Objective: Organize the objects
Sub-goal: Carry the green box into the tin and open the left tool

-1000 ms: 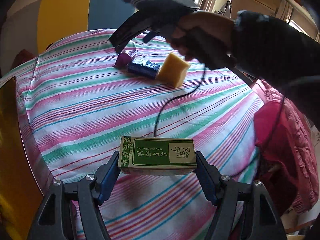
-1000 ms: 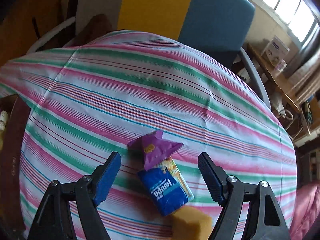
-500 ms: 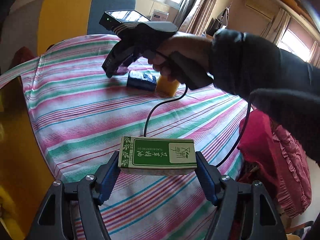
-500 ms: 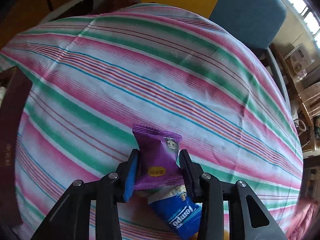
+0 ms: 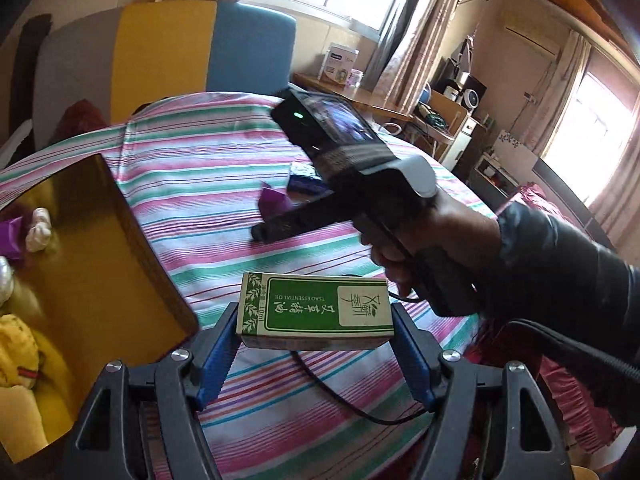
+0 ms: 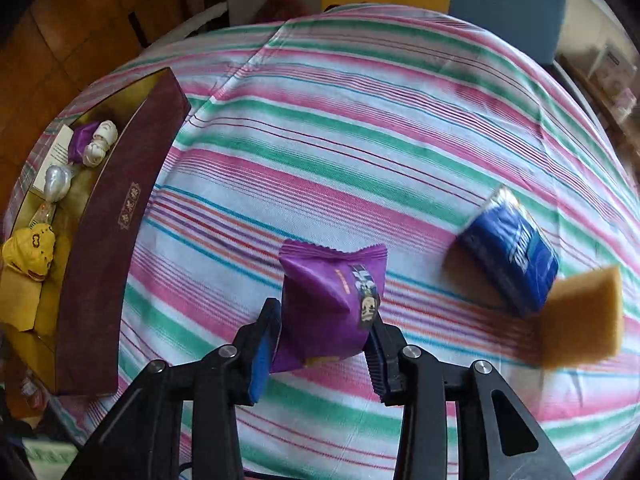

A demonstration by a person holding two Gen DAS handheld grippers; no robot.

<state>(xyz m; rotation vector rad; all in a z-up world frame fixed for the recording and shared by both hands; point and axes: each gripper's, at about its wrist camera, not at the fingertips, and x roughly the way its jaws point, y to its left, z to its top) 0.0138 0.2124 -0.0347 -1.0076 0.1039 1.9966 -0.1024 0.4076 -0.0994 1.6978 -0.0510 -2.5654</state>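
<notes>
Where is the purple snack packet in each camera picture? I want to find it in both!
Left wrist view: the purple snack packet peeks out mid-picture on the striped tablecloth, partly hidden behind the right gripper.
Right wrist view: it sits at centre, pinched between the right gripper's blue pads.
Shared landmark: the blue tissue pack, just past the packet in the left view and to its right in the right view.

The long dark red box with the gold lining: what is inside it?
Inside the long dark red box lie a purple candy wrapper, white wrapped sweets, a silver wrapped sweet, a yellow packet and a white carton. The box's near wall hides the rest.
</notes>
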